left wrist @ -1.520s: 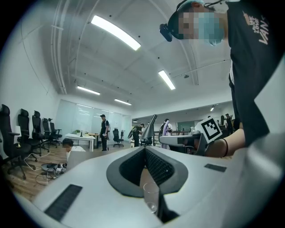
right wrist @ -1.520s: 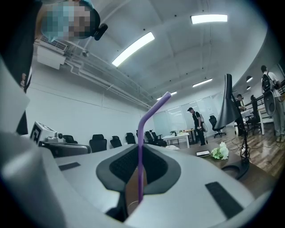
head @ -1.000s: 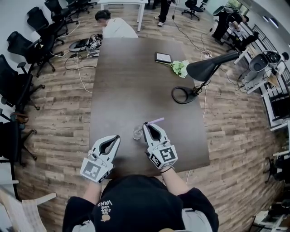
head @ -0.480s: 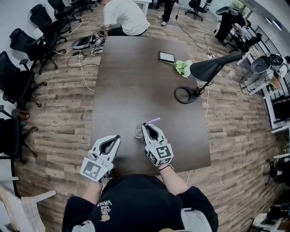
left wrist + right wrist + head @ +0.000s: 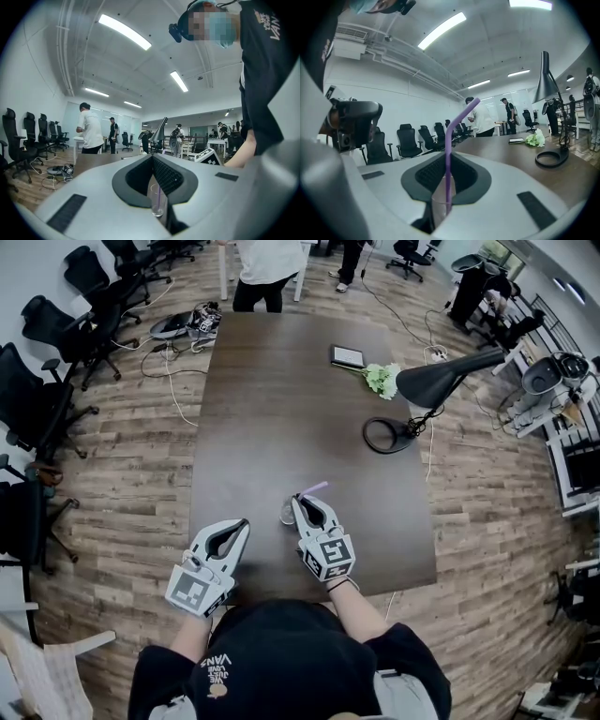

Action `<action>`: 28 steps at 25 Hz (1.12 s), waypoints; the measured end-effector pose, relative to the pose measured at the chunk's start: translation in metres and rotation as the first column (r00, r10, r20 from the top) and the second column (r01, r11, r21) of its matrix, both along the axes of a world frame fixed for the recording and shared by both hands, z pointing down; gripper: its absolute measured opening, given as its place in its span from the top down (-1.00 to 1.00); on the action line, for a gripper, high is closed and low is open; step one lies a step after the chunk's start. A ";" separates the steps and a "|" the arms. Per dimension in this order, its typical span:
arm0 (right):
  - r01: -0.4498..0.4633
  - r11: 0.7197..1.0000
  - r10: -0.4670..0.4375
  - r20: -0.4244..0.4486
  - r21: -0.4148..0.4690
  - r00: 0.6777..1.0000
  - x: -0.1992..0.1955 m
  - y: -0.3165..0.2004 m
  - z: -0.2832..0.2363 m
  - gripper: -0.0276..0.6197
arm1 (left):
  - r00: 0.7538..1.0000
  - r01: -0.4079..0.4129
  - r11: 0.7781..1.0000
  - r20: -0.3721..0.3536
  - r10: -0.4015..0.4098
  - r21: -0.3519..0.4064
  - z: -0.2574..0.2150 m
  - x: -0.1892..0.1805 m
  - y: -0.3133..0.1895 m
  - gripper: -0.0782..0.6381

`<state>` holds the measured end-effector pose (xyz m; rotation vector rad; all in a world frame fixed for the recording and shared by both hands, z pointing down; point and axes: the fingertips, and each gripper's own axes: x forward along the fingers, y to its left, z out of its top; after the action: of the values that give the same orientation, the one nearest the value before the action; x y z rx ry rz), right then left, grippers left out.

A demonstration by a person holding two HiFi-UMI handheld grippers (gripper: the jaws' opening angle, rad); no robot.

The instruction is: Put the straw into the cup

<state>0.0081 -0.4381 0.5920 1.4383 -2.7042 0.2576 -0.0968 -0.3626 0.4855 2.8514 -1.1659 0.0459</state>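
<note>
A small clear cup point(image 5: 286, 513) stands on the dark table point(image 5: 281, 399) near its front edge. My right gripper point(image 5: 302, 502) is just right of the cup, shut on a purple bendy straw point(image 5: 314, 488). In the right gripper view the straw point(image 5: 454, 122) runs down between the jaws and its lower end sits inside the cup point(image 5: 439, 208). My left gripper point(image 5: 243, 525) hovers to the cup's left, apart from it, jaws together and holding nothing. Past its jaws, the left gripper view shows the cup point(image 5: 158, 199) with the purple straw in it.
A black desk lamp point(image 5: 422, 390) with a round base stands at the table's right side. A tablet point(image 5: 347, 356) and a bunch of pale flowers point(image 5: 380, 379) lie at the far end. Office chairs point(image 5: 37, 399) line the left; a person point(image 5: 267, 263) stands beyond the table.
My right gripper has come down toward the cup with the straw, whose lower end now stands in it. The left gripper stayed put. The far person has stood up.
</note>
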 end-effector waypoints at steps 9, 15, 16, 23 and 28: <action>-0.019 1.000 0.019 -0.014 -0.015 1.000 0.004 0.001 0.002 0.38 | 1.000 -0.003 1.000 -0.010 0.003 -0.004 -0.001 0.002 -0.002 0.75; -0.022 1.000 0.022 -0.007 -0.012 1.000 0.006 0.007 0.001 0.38 | 1.000 -0.018 1.000 -0.015 0.018 -0.001 0.001 0.004 0.000 0.75; -0.022 1.000 0.022 -0.006 -0.011 1.000 0.007 0.008 0.001 0.38 | 1.000 -0.019 1.000 -0.016 0.019 0.000 0.001 0.006 0.000 0.75; -0.013 1.000 0.013 0.005 0.002 1.000 0.010 0.008 -0.008 0.38 | 1.000 -0.021 1.000 -0.021 0.021 -0.004 0.000 0.010 -0.002 0.75; -0.017 1.000 0.017 0.007 0.007 1.000 0.017 0.011 -0.013 0.38 | 0.999 -0.030 1.000 -0.023 0.029 -0.002 -0.001 0.016 0.000 0.75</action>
<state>0.0246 -0.4267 0.5790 1.4649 -2.7023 0.2543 -0.0805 -0.3631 0.4845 2.8595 -1.1189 0.0151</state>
